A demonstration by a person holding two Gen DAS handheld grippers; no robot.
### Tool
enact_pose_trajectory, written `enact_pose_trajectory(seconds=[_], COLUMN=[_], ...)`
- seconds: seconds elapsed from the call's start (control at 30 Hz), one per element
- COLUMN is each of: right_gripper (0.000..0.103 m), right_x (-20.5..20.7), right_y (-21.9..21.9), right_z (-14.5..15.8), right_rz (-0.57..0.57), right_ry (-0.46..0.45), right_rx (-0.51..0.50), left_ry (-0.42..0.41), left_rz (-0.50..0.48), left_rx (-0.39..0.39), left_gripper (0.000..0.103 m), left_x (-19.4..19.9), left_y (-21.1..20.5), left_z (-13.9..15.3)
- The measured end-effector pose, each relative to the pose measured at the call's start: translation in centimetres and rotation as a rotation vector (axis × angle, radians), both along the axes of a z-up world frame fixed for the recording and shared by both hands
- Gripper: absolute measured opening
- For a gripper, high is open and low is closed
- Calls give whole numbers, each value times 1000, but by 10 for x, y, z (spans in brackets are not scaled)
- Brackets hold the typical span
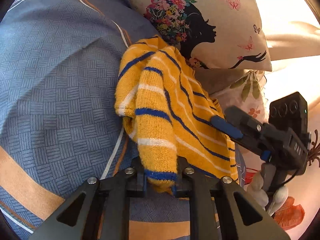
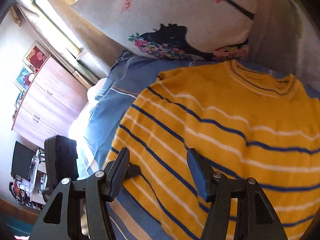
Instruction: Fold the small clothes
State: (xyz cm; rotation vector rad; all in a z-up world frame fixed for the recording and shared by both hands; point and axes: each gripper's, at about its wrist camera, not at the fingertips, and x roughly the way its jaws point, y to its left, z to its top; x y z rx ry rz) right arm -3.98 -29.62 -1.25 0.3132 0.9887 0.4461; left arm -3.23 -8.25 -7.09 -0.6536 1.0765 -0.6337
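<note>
Pinching the sweater (image 1: 160, 108) cuff, left gripper (image 1: 160, 182); right gripper (image 2: 158, 172) jaws spread above it.

One striped sweater (image 1: 172, 108), one printed pillow (image 1: 226, 22), one blue bedsheet (image 1: 56, 70), two grippers, one dresser (image 2: 50, 100).

The striped sweater (image 2: 230, 136) runs off the right and bottom edges in the right wrist view, so its hem's out of sight. On the left wrist view a sleeve cuff buries the left claw (image 1: 160, 182) tips. Shelf clutter (image 2: 26, 192) by the dresser is too tiny to tell.
</note>
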Motion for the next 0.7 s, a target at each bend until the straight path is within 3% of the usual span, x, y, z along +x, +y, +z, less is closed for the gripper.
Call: enact_pose_trajectory(seconds=[0.13,0.2,0.37,0.47,0.5,0.57,0.6,0.63,0.7], right_gripper=[67,67,98,96,91,52,43,27,22], right_x=[54,76,104,108,106,96,90,85,76], right_y=[46,72,130,149,153,158,156,150,129], right_z=[-8,-16,-31,-40,-41,-40,-37,-33,-20], right_rz=[38,30,59,71,76,61,61,62,35], right_ry=[90,125,175,194,181,116,87,69,47], right_rx=[-25,-116,-373,-510,-550,-672,-687,-656,-543], left_ry=[-50,-77,-82,-75,-73,-79,-86,-93,-117], left_rz=[25,30,55,68,70,71,68,61,41], left_rx=[54,93,106,103,101,98,94,92,88], left_gripper=[16,16,16,15,15,14,14,14,14], left_x=[-9,-13,-16,-20,-21,-25,-28,-30,-38], left_y=[-5,-9,-9,-11,-12,-15,-16,-20,-30], left_z=[5,9,11,13,14,20,24,28,39])
